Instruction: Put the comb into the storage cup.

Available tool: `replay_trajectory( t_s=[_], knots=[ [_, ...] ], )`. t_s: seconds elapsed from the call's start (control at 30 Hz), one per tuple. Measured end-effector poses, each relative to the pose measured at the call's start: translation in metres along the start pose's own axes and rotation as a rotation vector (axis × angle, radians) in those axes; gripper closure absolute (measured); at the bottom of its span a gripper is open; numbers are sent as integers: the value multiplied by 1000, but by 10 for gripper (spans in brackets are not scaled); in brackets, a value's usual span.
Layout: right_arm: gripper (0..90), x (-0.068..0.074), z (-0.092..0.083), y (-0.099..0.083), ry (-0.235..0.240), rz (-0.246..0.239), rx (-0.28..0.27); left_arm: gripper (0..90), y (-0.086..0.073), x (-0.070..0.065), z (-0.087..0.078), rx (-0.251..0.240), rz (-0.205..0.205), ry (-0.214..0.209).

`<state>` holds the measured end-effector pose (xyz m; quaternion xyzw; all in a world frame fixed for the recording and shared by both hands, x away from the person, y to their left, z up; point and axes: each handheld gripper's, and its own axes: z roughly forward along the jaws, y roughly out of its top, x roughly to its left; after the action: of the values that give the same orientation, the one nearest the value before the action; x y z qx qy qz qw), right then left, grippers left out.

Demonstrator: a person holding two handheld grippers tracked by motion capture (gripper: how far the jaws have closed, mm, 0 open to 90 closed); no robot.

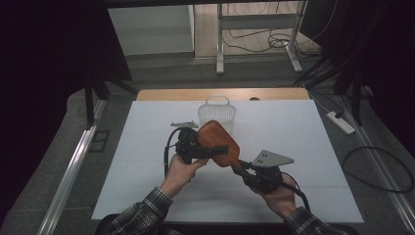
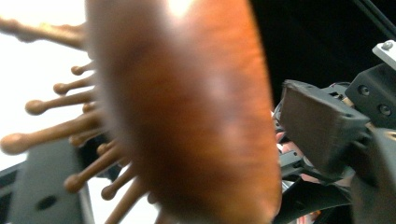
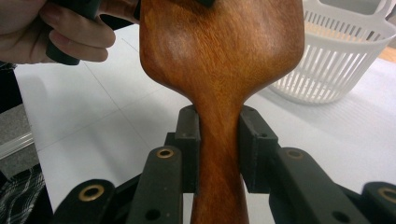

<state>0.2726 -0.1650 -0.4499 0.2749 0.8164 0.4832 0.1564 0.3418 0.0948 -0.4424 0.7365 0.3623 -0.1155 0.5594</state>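
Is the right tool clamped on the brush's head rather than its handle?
No, in the right gripper view the right tool pinches the narrow handle of the wooden hairbrush, below the wide head.

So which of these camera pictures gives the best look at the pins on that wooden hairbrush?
The left gripper view: the brush's pins stick out sideways there, round tips clear. The right gripper view shows the hairbrush's smooth back and handle, clamped by the right gripper. The high view shows the whole brush, small, above the table.

Blurred hairbrush [image 2: 187, 116], handle cropped
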Motion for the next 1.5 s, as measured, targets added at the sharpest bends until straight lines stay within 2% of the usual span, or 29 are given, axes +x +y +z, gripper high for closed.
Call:
replay_trajectory(
  t_s=[0.13,0.17,0.2,0.23,0.47,0.63,0.73,0.83,0.87,0.9,0.93,0.97,1.07,1.1,1.17,1.23,1.37,1.5],
  knots=[
    [717,0,0,0,2,-4,1,327,-1,2,-1,-4,-25,-19],
    [717,0,0,0,2,-6,4,327,-1,4,-2,-10,-47,-39],
    [718,0,1,0,6,-5,10,383,-2,6,-3,-20,-81,-72],
    [718,0,2,-1,5,-7,16,400,-2,7,-3,-19,-94,-86],
    [718,-2,6,-3,2,-25,48,485,-3,11,-1,-3,-126,-128],
    [716,-2,7,-2,-1,-31,61,513,-1,13,-1,16,-112,-150],
    [712,-3,8,-2,4,-30,64,522,0,12,-1,23,-104,-148],
    [689,-3,7,-1,17,-30,74,521,3,8,-2,41,-67,-131],
    [689,-3,7,-1,17,-30,74,521,3,8,-2,41,-67,-131],
    [643,-4,7,-1,19,-33,75,521,4,6,-2,44,-51,-113],
    [643,-4,7,-1,19,-33,75,521,4,6,-2,44,-51,-113],
    [598,-6,7,0,25,-31,90,521,4,6,-3,45,-45,-110],
    [569,-7,7,0,23,-23,96,520,5,6,-3,41,-41,-106],
    [524,-9,7,1,38,-9,117,520,6,5,-4,42,-31,-93],
    [501,-10,8,1,42,-5,123,520,7,4,-5,44,-21,-83],
    [417,-12,9,1,68,12,149,519,8,3,-6,44,-8,-74],
    [352,-16,11,0,91,41,171,519,10,2,-7,44,3,-60],
    [308,-19,9,0,126,70,171,518,12,0,-9,53,31,-33]
  ],
)
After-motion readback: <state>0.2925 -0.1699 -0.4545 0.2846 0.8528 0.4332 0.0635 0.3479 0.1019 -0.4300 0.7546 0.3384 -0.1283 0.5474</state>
